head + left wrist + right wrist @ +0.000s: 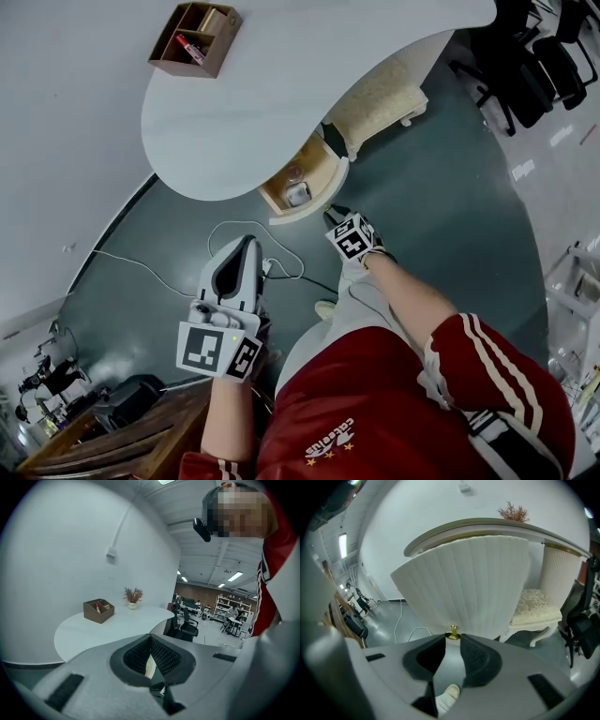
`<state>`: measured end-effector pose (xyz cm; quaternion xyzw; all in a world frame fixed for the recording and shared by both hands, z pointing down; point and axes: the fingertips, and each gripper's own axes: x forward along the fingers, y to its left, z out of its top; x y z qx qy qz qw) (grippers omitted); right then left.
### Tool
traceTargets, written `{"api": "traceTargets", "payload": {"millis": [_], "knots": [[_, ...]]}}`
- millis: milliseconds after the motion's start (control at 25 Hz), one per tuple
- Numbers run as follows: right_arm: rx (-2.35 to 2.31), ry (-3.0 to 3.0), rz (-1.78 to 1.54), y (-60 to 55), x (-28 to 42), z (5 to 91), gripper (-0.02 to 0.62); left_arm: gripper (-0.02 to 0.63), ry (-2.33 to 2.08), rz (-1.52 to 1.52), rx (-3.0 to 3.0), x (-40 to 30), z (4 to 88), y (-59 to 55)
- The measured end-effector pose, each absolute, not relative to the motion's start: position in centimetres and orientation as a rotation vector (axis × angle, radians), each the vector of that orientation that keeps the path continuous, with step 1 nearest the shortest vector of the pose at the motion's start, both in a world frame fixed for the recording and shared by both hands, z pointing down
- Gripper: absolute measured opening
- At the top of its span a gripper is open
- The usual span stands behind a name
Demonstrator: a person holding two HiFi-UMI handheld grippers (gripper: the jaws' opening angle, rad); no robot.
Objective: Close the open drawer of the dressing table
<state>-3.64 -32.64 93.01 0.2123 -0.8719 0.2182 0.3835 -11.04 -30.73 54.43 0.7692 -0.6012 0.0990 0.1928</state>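
The dressing table [216, 131] has plenty around it. A brown wooden organiser box [195, 37] sits on its top near the wall, and a small pot of dried sprigs [513, 512] stands further along. A cream-cushioned stool [380, 103] is tucked under the table just beside the drawer. A white cable [267, 246] loops over the dark floor close to my left claw [248, 240]. Black office chairs [525, 56] stand well apart, and a wooden bench [112, 441] fills the lower left corner.

The open drawer [305, 183] juts from under the table's rounded edge, with a small pale object [298, 194] lying inside. My right claw [328, 215] is at the drawer front [464, 583], its jaws a narrow gap apart and their tips gripping the brass knob [452, 632]. My left claw hangs apart from the table, jaws together at the tips with nothing between them.

The table top is smooth, matte white and kidney-shaped. The drawer front is a curved white panel ribbed in vertical flutes that fan out like a shell — the inside walls are pale wood. The knob is polished gold, a round button on a short stem. The stool has carved white legs and a patterned cushion. My claws have grey shells, and their pads [476, 656] are black rubber with a fine cross-hatched grain.
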Motion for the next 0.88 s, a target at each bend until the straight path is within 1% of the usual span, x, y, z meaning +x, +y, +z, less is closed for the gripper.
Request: {"api": "traceTargets", "payload": {"millis": [880], "knots": [[0.550,-2.271,0.501,-38.1,-9.6,92.9,0.098,0.000,-1.797,0.264,2.065,-16.2,54.0,-30.3]]}}
